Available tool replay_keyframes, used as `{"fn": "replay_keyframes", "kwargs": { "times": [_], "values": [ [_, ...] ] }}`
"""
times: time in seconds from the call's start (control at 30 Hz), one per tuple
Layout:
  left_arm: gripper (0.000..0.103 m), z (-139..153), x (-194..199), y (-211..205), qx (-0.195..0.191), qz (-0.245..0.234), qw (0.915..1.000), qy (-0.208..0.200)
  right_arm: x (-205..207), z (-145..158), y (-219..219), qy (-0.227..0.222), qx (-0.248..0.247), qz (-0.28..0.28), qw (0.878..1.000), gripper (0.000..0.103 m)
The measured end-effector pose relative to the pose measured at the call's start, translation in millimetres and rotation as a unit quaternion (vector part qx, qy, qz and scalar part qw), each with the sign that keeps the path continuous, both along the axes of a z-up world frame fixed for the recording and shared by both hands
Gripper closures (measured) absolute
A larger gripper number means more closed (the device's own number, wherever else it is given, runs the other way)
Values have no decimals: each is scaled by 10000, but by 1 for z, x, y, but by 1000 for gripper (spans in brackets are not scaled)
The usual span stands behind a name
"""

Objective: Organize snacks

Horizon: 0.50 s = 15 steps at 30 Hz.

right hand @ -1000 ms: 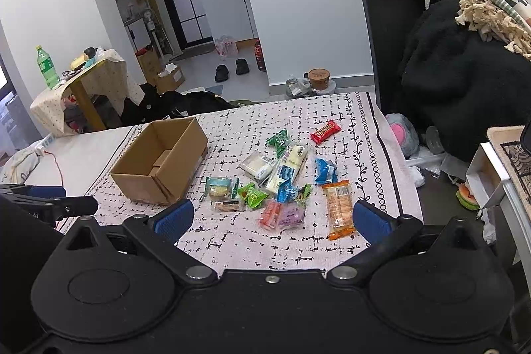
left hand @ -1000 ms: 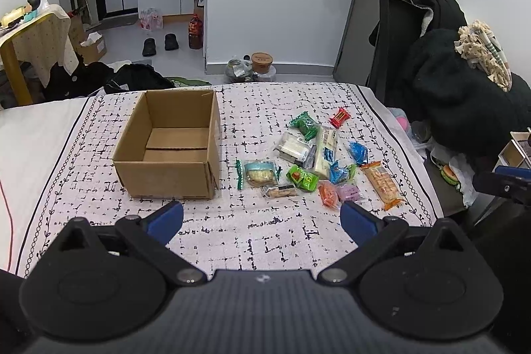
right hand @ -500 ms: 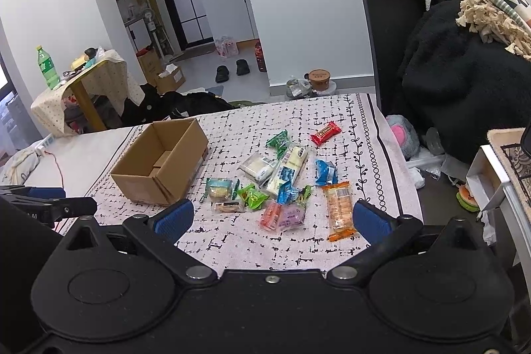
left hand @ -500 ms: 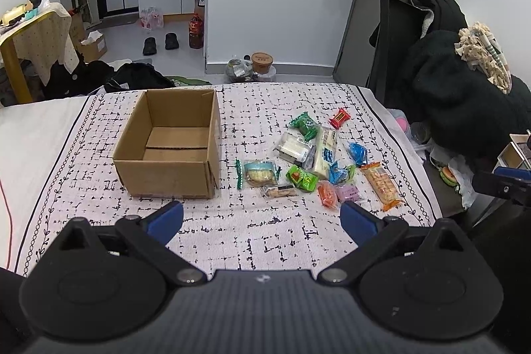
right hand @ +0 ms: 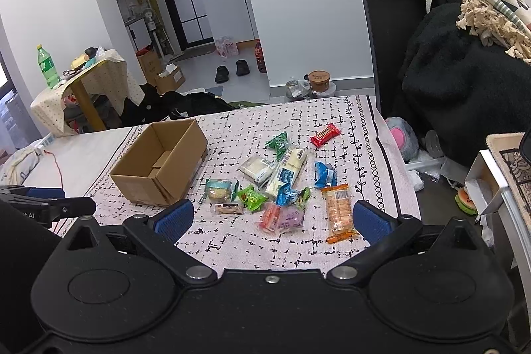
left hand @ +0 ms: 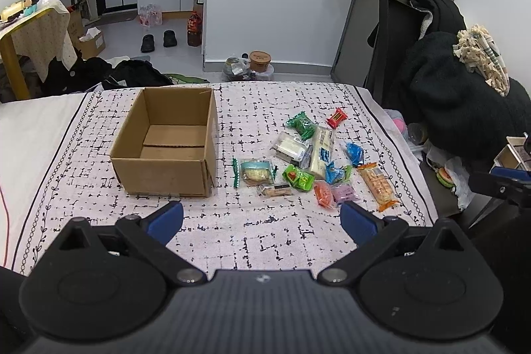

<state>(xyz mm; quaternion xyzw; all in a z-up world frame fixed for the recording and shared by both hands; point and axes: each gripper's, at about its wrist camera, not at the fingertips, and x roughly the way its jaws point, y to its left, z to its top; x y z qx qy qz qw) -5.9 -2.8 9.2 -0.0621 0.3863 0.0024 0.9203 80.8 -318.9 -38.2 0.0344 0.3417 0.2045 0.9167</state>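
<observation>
**Snacks loose, box bare**

While both grippers hang above the bed's near edge, the left gripper (left hand: 262, 218) and right gripper (right hand: 273, 218) are spread wide, holding nothing. Toward the patterned cloth's (left hand: 232, 108) left edge stands the cardboard box (left hand: 166, 148), open-topped. Beside it, toward the right edge, the snacks (left hand: 312, 158) lie scattered, the red packet (left hand: 336, 117) farthest back.

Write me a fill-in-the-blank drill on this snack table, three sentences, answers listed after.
1. The cardboard box has nothing inside it, so it is ____.
2. The snack lying farthest from the grippers, apart from the pile, has a wrapper coloured ____.
3. The left gripper and the right gripper both have their jaws ____, holding nothing.

Missing words: empty; red; open
</observation>
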Motion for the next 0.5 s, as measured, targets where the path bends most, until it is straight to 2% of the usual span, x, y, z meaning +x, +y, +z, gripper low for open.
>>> {"fn": "replay_keyframes", "kwargs": {
  "times": [0.5],
  "values": [
    [3, 1, 3, -2, -20, -3, 10000, 28, -1, 2, -6, -23, -17, -76, 10000, 0]
  ]
}}
